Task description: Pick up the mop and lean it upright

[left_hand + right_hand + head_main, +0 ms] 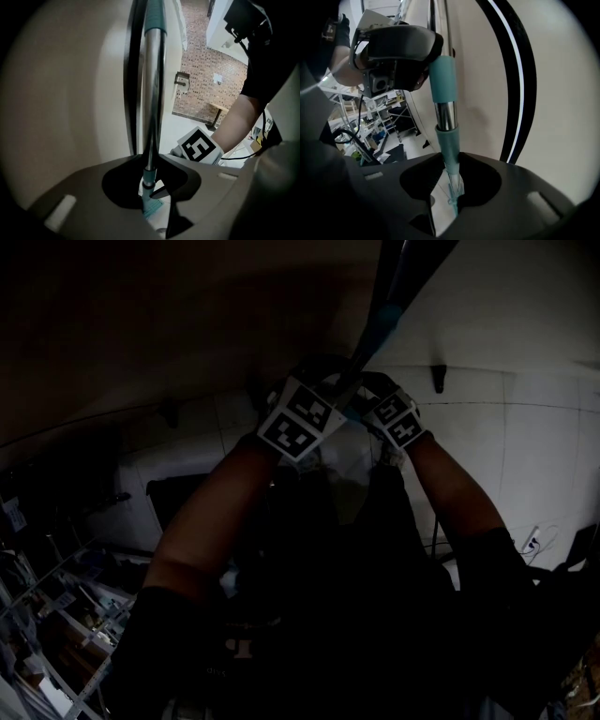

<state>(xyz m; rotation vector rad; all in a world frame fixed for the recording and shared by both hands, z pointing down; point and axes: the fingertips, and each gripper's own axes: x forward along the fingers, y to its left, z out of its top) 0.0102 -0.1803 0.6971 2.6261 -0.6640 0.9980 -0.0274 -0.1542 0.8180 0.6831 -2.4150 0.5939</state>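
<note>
Head view is showing two arms reaching forward in dim light. The left gripper (319,399) and the right gripper (375,401) are sitting side by side, both clamping the mop handle (386,306), which is running up and away toward the frame's top. That makes one mop and two grippers; the mop head is not showing.

Left gripper view is looking along the shaft. The jaws are pinching it at a teal collar (149,177), and the chrome tube is rising close beside a pale wall (70,93) and a black strip (132,70). Whether it is touching the wall I cannot tell. One marker cube (199,145) of the right gripper is showing nearby.

Right gripper view is showing its jaws pressing onto the lower teal sleeve (450,150). A second teal sleeve (442,82) is sitting above a chrome section, where the left gripper is clasping the pole.

As for what could go wrong, the smooth chrome may be slipping through the jaws if the grip loosens. Letting go before the handle is resting firmly could send it sliding sideways along that slick wall.
</note>
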